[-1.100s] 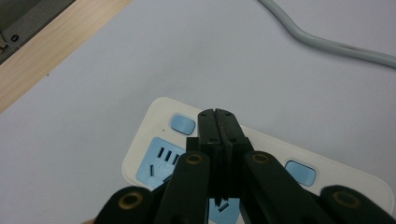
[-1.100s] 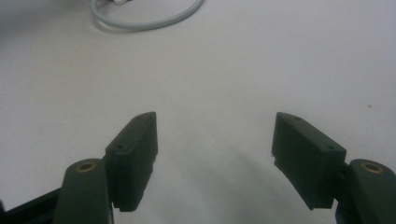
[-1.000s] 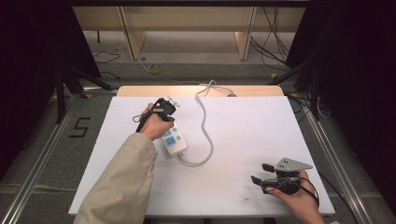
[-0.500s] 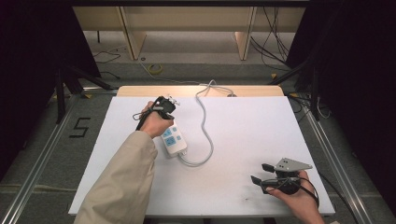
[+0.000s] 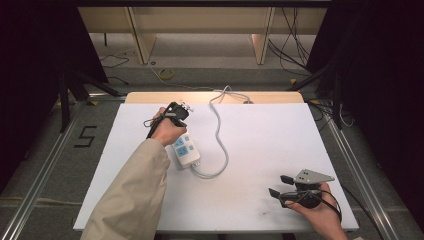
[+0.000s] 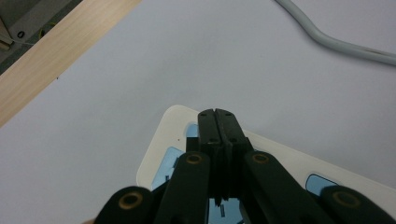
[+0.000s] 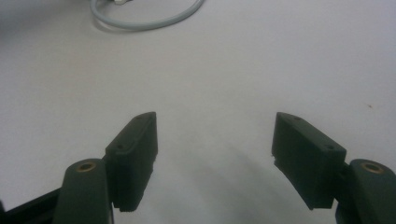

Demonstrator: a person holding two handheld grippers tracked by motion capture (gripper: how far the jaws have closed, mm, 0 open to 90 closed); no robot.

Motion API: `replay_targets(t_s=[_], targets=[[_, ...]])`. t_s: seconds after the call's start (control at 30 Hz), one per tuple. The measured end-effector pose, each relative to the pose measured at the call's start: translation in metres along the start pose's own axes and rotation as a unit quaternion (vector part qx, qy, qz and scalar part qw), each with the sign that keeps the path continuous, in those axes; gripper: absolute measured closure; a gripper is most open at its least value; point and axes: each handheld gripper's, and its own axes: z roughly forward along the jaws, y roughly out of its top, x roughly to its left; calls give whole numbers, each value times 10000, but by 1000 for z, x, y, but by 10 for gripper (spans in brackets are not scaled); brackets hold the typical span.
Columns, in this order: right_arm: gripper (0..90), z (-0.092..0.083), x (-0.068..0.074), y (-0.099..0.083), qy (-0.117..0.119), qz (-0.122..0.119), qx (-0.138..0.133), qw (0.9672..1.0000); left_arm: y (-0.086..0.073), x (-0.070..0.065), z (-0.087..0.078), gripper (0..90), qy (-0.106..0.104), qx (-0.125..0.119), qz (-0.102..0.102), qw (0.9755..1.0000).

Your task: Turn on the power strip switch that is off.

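While left tongs [image 6: 218, 122] press clenched on the power strip [image 5: 186, 151] — no readable label — right tongs [image 7: 215, 154] gape.

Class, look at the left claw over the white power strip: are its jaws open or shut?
Shut. The left claw has its two black jaws pressed together with nothing between them, above the power strip.

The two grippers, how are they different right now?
The left gripper has its jaws shut together; the right gripper has its jaws wide open. The left gripper is above the white power strip; the right gripper is over bare white table, near the front edge. Both are black and hand-held.
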Motion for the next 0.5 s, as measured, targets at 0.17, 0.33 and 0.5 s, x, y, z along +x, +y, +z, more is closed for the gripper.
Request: replay_targets(t_s=[0.17, 0.33, 0.5], targets=[[322, 0, 0, 0, 9, 4, -3, 10000, 1, 0, 2, 898, 19, 21, 18, 10000], [323, 0, 0, 0, 3, -1, -2, 10000, 2, 0, 4, 898, 32, 64, 58, 10000], [323, 0, 0, 0, 4, 1, -3, 10000, 3, 1, 6, 898, 35, 91, 48, 9999]])
